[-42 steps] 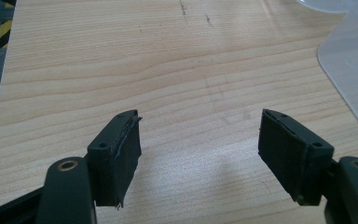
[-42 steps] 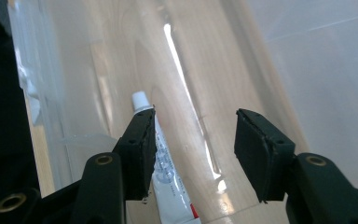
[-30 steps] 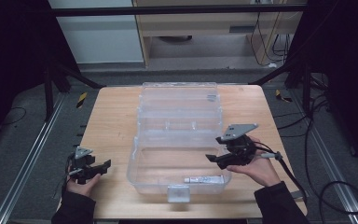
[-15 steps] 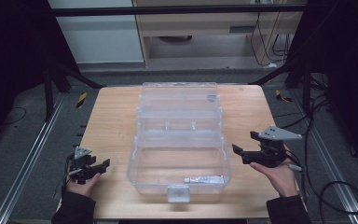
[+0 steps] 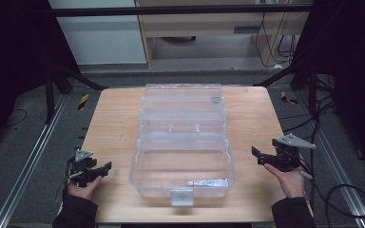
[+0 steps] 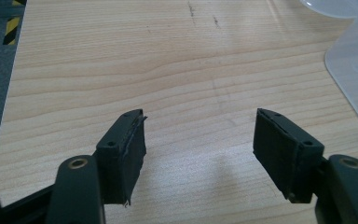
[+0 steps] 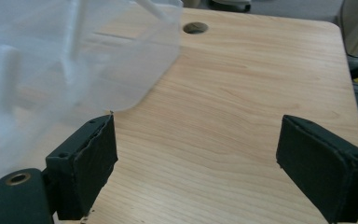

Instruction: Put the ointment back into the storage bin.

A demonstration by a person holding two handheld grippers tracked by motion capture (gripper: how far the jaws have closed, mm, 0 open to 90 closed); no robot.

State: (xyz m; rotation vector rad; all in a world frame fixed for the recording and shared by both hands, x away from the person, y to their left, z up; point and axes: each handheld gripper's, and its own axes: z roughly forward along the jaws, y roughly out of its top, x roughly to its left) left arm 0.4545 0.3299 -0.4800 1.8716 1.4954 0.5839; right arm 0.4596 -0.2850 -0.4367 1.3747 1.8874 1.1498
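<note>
In the middle of the wooden table (image 5: pixel 114 123) a clear plastic box (image 5: pixel 183 156) is standing with its lid (image 5: pixel 180 102) thrown back, and a small tube (image 5: pixel 208 182) is lying flat on the floor of the box near its front wall, just behind the latch (image 5: pixel 181 196). That looks like the placing already done: the tube is resting inside, apart from both tools. The right gripper (image 5: pixel 261 156) is hovering beside the box's right wall with nothing in it, its jaws having just been opening to their widest. The left gripper (image 5: pixel 105 168) is waiting near the table's front left corner, clear of the box, jaws having just been parting and gaping over bare wood. What is remaining, I judge, is swinging the lid down and snapping the latch.
</note>
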